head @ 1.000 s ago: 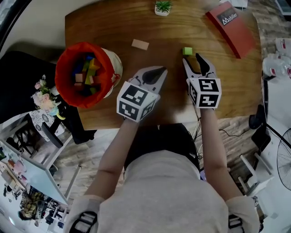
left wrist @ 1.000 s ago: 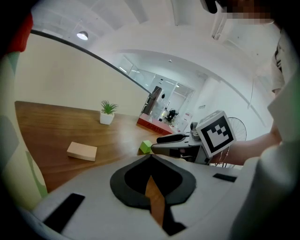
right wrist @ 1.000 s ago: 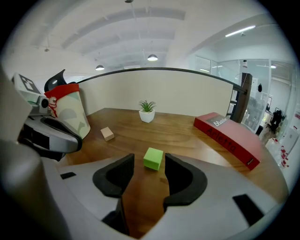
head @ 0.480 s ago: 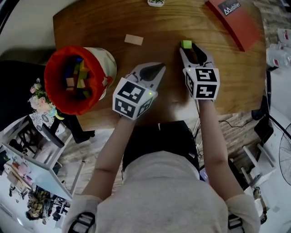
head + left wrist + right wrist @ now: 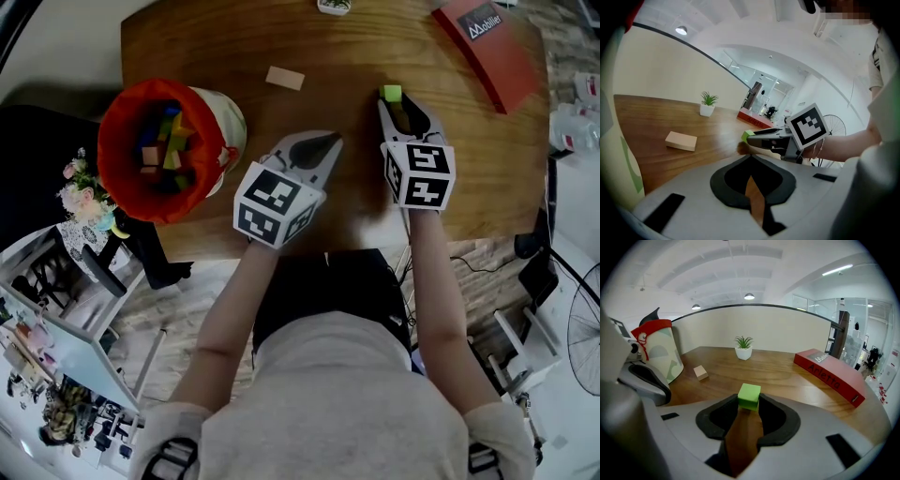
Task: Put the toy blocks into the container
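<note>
The right claw (image 5: 401, 105) has just been closing and now it's pinching the green block (image 5: 749, 396) right at its tips, down on the table (image 5: 234, 47). The left claw (image 5: 322, 144) is closed with nothing in it, just beside.

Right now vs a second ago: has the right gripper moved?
Yes, slightly: the right gripper edged forward onto the green block, now between its jaws, which have just been closing.

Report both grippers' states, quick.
Left gripper: shut, empty.
Right gripper: jaws have just been closing, now pinching the green block at their tips.
</note>
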`<state>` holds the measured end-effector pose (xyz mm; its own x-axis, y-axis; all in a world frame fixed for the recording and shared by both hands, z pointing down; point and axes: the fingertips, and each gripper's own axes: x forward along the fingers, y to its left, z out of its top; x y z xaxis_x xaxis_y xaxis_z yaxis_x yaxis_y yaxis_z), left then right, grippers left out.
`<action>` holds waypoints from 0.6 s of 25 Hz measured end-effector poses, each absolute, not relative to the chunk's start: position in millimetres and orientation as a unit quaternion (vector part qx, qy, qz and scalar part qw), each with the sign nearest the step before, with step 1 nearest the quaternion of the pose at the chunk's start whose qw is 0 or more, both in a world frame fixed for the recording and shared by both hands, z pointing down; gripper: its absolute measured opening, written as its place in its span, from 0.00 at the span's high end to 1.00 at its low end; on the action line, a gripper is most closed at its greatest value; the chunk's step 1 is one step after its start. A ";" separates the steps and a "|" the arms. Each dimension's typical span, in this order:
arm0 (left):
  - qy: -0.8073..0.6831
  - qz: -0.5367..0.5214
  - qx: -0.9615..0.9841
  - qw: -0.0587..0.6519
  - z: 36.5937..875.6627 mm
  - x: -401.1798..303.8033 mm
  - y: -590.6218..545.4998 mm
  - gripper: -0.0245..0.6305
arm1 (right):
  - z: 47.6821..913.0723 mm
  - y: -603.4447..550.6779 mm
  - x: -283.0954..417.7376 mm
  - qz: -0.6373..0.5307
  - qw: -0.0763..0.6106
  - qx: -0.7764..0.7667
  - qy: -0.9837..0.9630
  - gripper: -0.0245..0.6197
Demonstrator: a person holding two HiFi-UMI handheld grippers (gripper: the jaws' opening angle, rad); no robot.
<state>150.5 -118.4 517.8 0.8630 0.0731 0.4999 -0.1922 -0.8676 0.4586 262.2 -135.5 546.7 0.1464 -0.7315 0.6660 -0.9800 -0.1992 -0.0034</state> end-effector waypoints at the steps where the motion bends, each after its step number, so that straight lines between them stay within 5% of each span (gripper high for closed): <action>1: -0.035 0.258 0.931 0.255 516.5 148.4 -118.6 0.94 | 544.4 -135.3 260.6 0.275 0.224 0.722 -0.594 0.73; 15: -0.115 0.215 0.940 0.239 475.0 100.4 -120.9 0.94 | 472.3 -148.5 223.4 0.209 0.209 0.691 -0.659 0.73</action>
<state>100.4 -120.9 475.0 0.8812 -0.1131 0.4591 -0.3184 -0.8597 0.3994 223.4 -148.5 472.3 0.0430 -0.8237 0.5655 -0.9990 -0.0430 0.0132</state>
